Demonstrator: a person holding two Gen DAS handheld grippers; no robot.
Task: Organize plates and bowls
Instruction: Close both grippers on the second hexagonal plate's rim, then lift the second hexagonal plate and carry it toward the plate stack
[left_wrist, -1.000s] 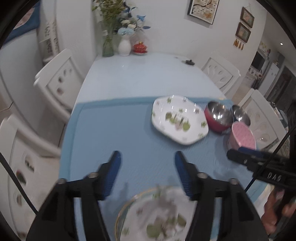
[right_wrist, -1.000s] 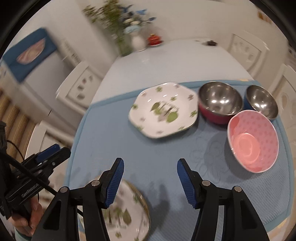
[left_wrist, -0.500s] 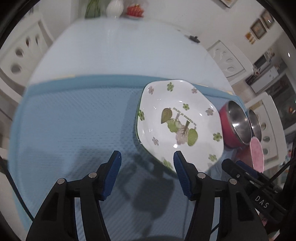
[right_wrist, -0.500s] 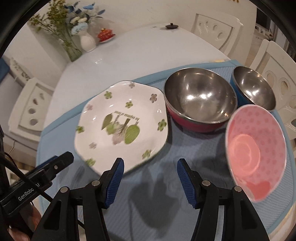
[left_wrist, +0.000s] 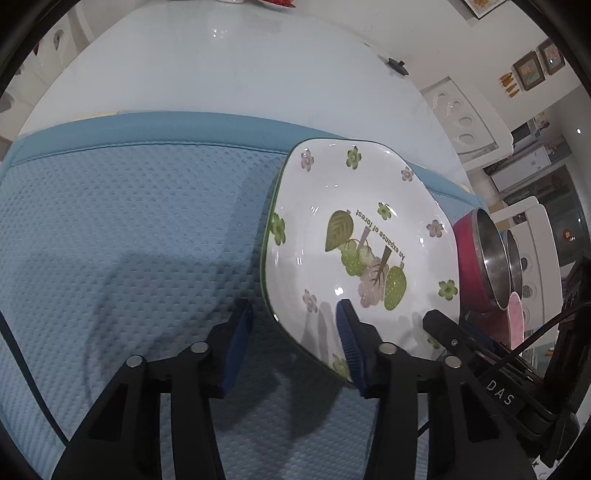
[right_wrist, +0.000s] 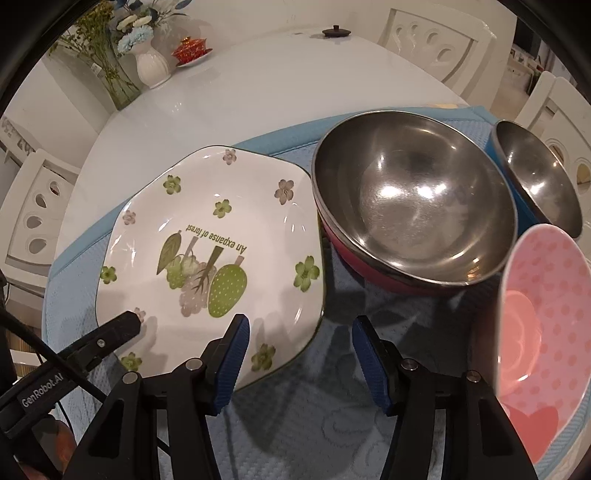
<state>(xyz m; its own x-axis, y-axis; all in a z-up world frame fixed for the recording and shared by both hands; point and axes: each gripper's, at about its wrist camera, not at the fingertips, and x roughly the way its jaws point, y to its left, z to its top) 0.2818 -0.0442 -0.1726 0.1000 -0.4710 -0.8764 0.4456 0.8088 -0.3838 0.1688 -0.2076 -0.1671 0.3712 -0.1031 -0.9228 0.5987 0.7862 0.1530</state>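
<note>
Now I am straddling the plate's (left_wrist: 364, 236) near rim with both tools, left tool (left_wrist: 293, 341) narrowing, right tool (right_wrist: 300, 360) narrowing, neither pinching yet.

Both wrist cameras look steeply down, close over the surface (left_wrist: 229, 74). The left view approaches the floral plate (left_wrist: 362, 240) from its left edge, the right view from its near edge; both share the plate (right_wrist: 210, 258).
</note>
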